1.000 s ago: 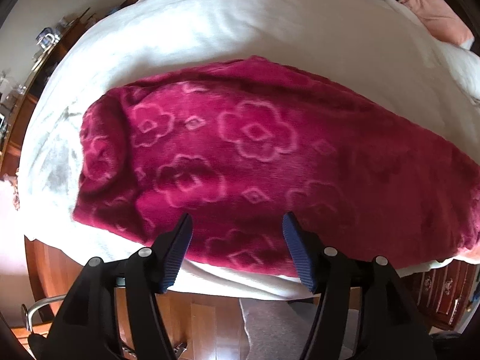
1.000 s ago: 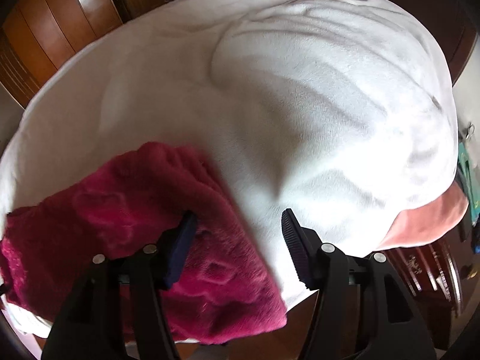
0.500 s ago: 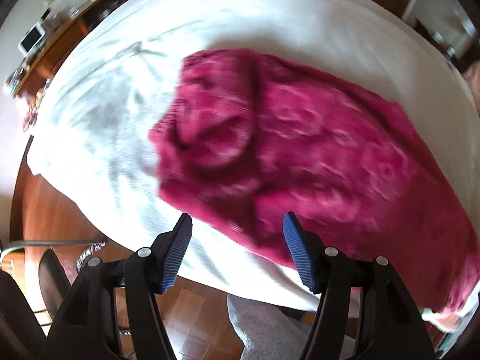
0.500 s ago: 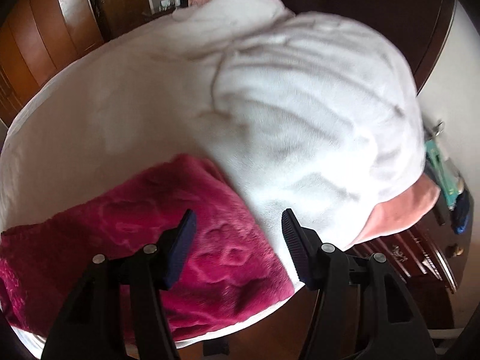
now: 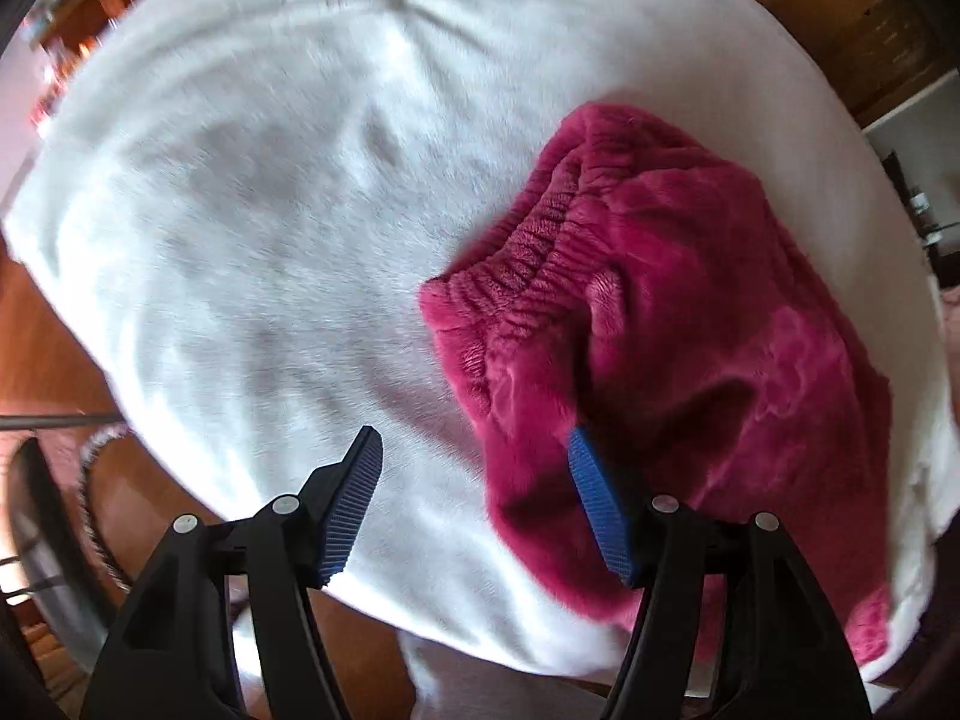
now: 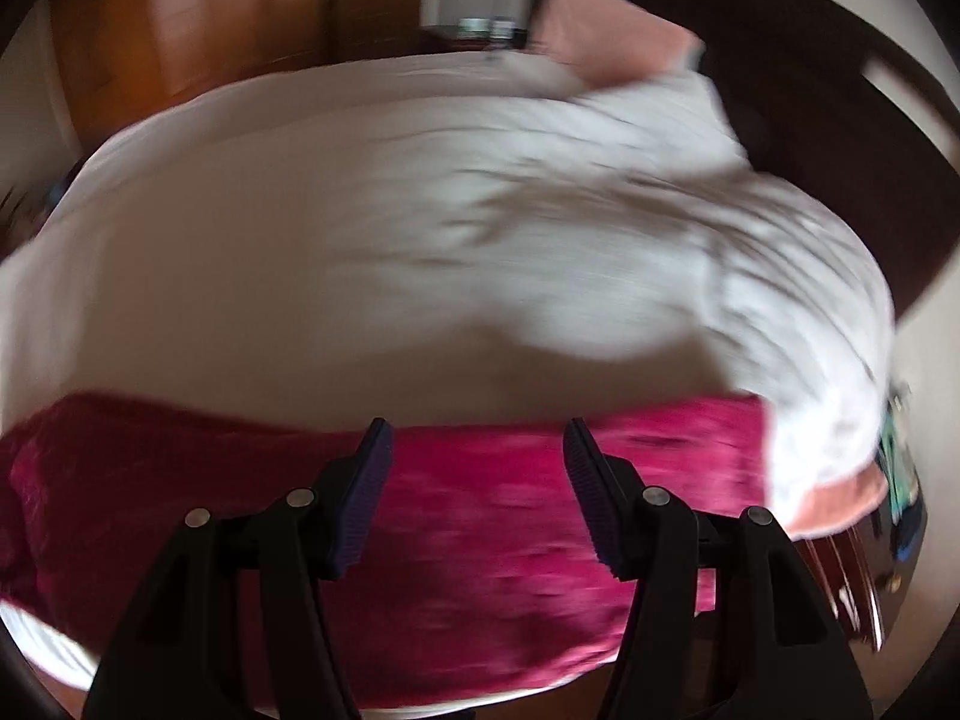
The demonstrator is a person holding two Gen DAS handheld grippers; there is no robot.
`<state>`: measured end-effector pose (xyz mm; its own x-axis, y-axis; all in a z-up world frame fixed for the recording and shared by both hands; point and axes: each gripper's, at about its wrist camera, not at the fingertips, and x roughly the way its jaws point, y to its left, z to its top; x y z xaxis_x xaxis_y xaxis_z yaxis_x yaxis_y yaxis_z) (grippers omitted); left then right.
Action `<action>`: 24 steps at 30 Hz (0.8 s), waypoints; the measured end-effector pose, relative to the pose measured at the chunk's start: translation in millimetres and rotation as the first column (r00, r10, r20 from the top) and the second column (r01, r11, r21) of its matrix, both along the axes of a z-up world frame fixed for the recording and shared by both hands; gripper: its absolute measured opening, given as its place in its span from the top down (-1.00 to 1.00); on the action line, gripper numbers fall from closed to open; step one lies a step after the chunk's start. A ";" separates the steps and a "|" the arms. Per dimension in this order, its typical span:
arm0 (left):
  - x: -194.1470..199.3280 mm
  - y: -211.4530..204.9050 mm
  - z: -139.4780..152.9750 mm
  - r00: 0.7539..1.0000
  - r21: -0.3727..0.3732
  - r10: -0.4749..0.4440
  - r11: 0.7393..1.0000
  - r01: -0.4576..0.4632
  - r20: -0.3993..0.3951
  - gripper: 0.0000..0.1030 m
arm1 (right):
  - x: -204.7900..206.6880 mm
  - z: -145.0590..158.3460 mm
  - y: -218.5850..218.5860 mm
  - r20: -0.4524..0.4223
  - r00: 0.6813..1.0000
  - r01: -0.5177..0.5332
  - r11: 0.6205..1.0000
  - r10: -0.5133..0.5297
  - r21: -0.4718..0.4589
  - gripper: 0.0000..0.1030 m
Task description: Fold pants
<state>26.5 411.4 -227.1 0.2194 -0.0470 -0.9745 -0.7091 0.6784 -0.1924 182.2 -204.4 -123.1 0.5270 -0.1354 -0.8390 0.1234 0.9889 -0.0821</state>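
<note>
The left gripper [image 5: 474, 504] has swung along the pants [image 5: 672, 360] over the last sec: a sec ago it looked down on the middle of the garment, half a sec ago on one end, and now the elastic waistband [image 5: 522, 252] sits just ahead of its fingers, jaws apart w/ nothing between them, the right-hand blue pad [image 5: 597, 510] right at the fleece edge (touching or just above, can't tell). The right gripper [image 6: 477, 492] has pulled back and up from the far end; its view is badly blurred, but the jaws stand apart and empty, w/ the magenta pants stretched left to right across the near edge of the white bedspread [image 6: 360, 240]

Pants are lying long and flat-ish on the bed, already narrowed lengthwise it seems, near the bed's edge; pink pillow [image 6: 600, 30] far off by the headboard

Meaning for the task, as I read it: both grippers are repositioning to the two ends, left going for the waistband corner, so the next fold (end to end) hasn't begun yet. Neither has a grip
</note>
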 end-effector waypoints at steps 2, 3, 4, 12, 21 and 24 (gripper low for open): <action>4.2 8.3 -11.8 1.000 -0.074 0.001 0.997 0.000 0.015 -0.25 | 6.5 -0.8 35.2 -0.009 0.998 -0.057 0.998 0.057 0.003 -0.16; 5.0 11.0 -16.3 1.000 -0.100 0.001 0.995 0.001 0.019 -0.25 | 9.8 -0.9 52.3 -0.013 0.996 -0.085 0.996 0.085 0.005 -0.16; 6.6 13.7 -21.3 1.000 -0.133 -0.002 0.991 0.005 0.025 -0.24 | 12.6 -1.3 75.0 -0.019 0.992 -0.122 0.993 0.122 0.006 -0.16; 22.0 25.3 -14.3 0.988 -0.270 -0.069 0.957 0.104 0.136 0.87 | 14.3 -3.9 182.3 -0.042 0.960 -0.277 0.961 0.275 -0.027 -0.16; 49.1 42.2 48.7 0.914 0.011 -0.345 0.936 0.351 0.215 0.88 | 19.0 -3.8 213.0 -0.048 0.959 -0.282 0.958 0.280 -0.048 -0.16; 52.8 40.6 16.2 0.910 -0.004 -0.403 0.914 0.405 0.092 0.87 | 20.9 -6.3 220.9 -0.051 0.958 -0.285 0.957 0.283 -0.046 -0.16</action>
<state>79.2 452.0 -211.0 0.2611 -0.1714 -0.9500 -0.3547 0.8983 -0.2595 203.2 16.6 -129.4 0.5130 -0.0298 -0.8579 -0.1669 0.9769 -0.1337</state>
